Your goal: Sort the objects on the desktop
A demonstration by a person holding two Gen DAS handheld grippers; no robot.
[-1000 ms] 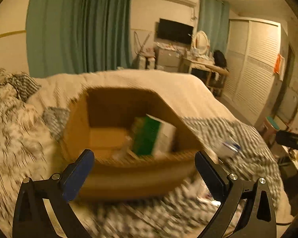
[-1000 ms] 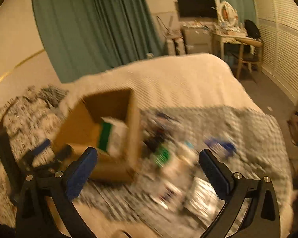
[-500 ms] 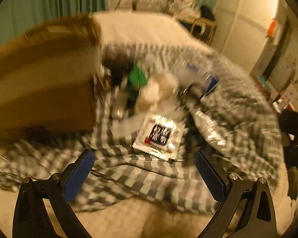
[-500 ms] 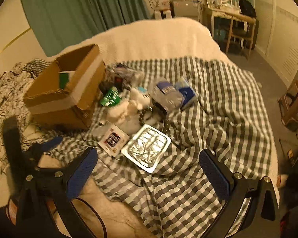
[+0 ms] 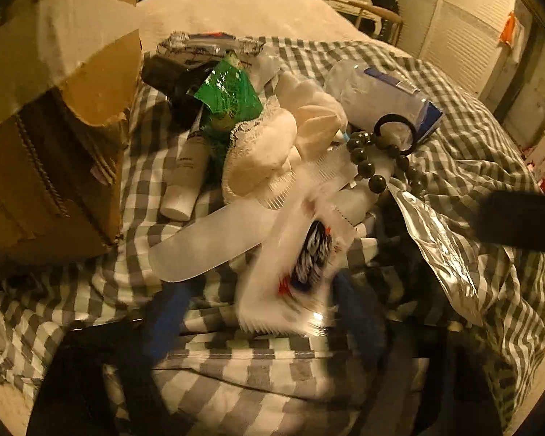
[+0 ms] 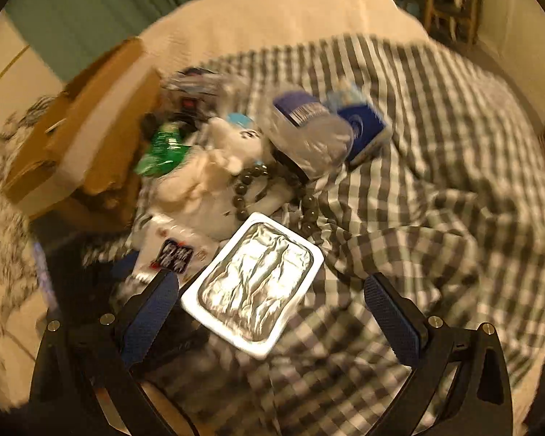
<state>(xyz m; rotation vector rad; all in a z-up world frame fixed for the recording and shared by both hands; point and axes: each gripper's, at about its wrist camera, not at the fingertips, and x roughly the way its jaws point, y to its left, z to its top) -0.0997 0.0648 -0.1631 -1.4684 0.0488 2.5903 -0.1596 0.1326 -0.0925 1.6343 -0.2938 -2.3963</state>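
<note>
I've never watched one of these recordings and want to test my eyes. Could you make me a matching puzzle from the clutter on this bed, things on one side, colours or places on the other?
Things:
1. snack bag
2. foil-topped tray
3. bead string
4. cardboard box

Descriptions:
A. dark and round, lying across the pile
B. brown, at the left edge of the pile
C. shiny green
D. silver top, white rim, nearest the right gripper

Pairs: 1-C, 2-D, 3-A, 4-B

Cardboard box (image 5: 51, 138) left of the heap, foil tray (image 6: 254, 287) nearest, sachet (image 6: 174, 254) just left of it.
</note>
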